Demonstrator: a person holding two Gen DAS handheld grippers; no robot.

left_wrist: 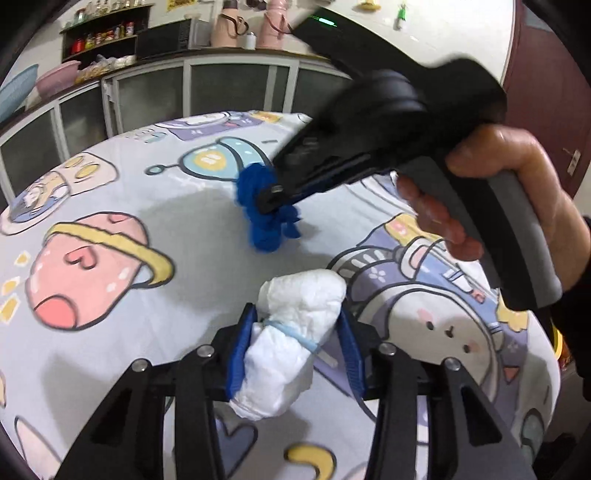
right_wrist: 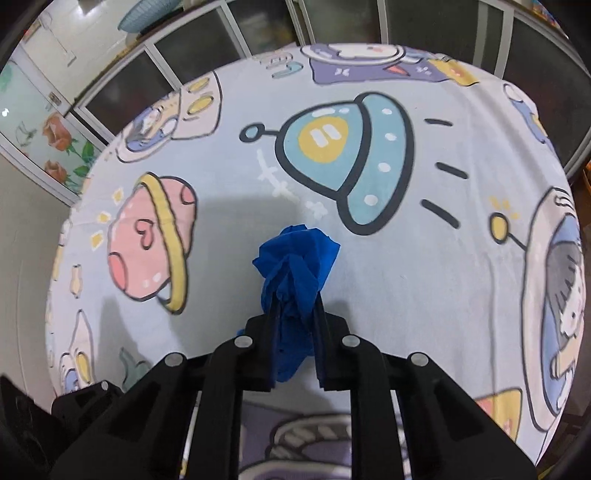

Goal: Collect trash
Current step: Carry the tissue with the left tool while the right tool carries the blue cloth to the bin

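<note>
A white crumpled wad [left_wrist: 291, 354] with a pale blue band around it lies between the blue pads of my left gripper [left_wrist: 297, 314], which press on both its sides. A crumpled blue wad [right_wrist: 295, 251] sits pinched between the narrow jaws of my right gripper [right_wrist: 297, 299], low over the tablecloth. In the left wrist view the same blue wad [left_wrist: 258, 225] shows beyond the white one, with the right gripper [left_wrist: 271, 195] clamped on it and a person's hand [left_wrist: 498, 177] around its grey handle.
The round table [right_wrist: 443, 258] wears a pale cloth printed with cartoon spaceships and planets. Behind it runs a low cabinet with glass doors [left_wrist: 229, 88], topped by a shelf of jars [left_wrist: 103, 37], pink flasks [left_wrist: 227, 26] and basins [left_wrist: 55, 75].
</note>
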